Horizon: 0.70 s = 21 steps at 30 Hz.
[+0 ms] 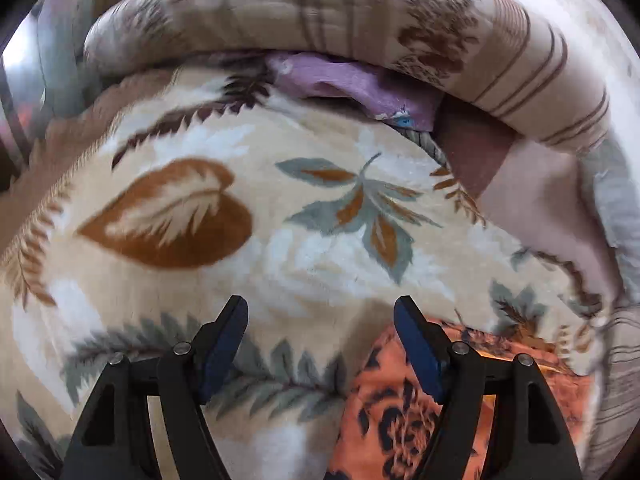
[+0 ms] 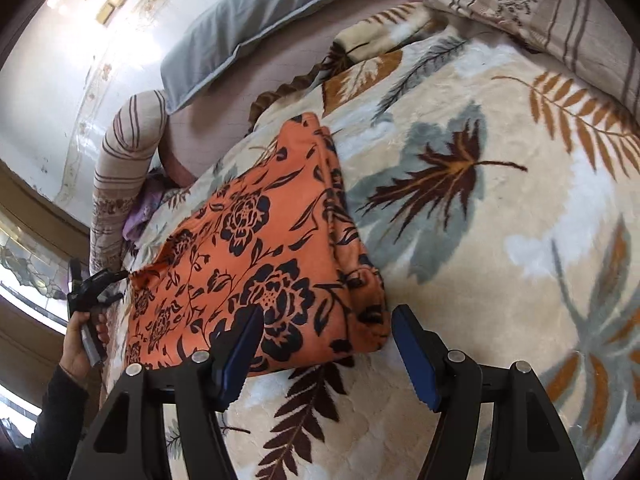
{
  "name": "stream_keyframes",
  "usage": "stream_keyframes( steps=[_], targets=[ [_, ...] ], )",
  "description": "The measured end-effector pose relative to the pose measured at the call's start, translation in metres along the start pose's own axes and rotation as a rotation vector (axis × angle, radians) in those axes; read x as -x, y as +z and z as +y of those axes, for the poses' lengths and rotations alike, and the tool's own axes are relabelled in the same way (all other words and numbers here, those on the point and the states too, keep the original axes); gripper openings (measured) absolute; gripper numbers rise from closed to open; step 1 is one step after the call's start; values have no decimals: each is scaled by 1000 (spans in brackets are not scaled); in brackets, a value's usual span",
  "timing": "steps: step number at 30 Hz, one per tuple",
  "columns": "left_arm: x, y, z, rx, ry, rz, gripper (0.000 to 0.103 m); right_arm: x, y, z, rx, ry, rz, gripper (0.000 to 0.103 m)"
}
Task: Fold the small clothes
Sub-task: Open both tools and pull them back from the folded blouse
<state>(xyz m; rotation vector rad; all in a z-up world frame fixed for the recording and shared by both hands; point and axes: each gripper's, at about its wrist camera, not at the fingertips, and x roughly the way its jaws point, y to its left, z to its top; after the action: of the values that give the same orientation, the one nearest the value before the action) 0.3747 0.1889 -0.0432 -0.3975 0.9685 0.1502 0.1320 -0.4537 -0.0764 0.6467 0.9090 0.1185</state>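
Note:
An orange cloth with a black flower print [image 2: 256, 248] lies folded on the leaf-patterned blanket [image 2: 500, 200]. My right gripper [image 2: 326, 316] is open, its jaws straddling the cloth's near right corner just above it. My left gripper [image 1: 320, 308] is open and empty above the blanket [image 1: 240, 240]; the orange cloth [image 1: 400, 420] lies under its right finger. In the right wrist view the left gripper [image 2: 116, 276] sits at the cloth's far left corner, held by a hand [image 2: 80, 344]; whether it touches the cloth is unclear.
A striped rolled quilt [image 1: 360, 12] runs along the bed's far side, with a purple cloth [image 1: 360, 84] and pink sheet [image 1: 540, 200] beneath it. A grey pillow [image 2: 248, 28] and a striped bolster [image 2: 124, 148] lie by the wall.

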Motion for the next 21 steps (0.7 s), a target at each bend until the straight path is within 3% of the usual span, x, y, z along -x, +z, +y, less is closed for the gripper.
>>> stream_keyframes(
  steps=[3,9,13,17,21],
  targets=[
    [25,-26,16,-62,-37,8,76,-3,2,-3,-11,17,12,70],
    [73,-110,24,-115,-146,37,76,-9,-11,-10,-148,97,40,70],
    [88,-160,18,-75,-212,39,76,-4,-25,-17,-296,185,33,70],
    [85,-183,5,-52,-219,27,76,-17,-34,-8,-404,251,50,70],
    [73,-186,-3,-77,-140,3,76,-44,-27,-7,-512,259,36,70]
  ],
)
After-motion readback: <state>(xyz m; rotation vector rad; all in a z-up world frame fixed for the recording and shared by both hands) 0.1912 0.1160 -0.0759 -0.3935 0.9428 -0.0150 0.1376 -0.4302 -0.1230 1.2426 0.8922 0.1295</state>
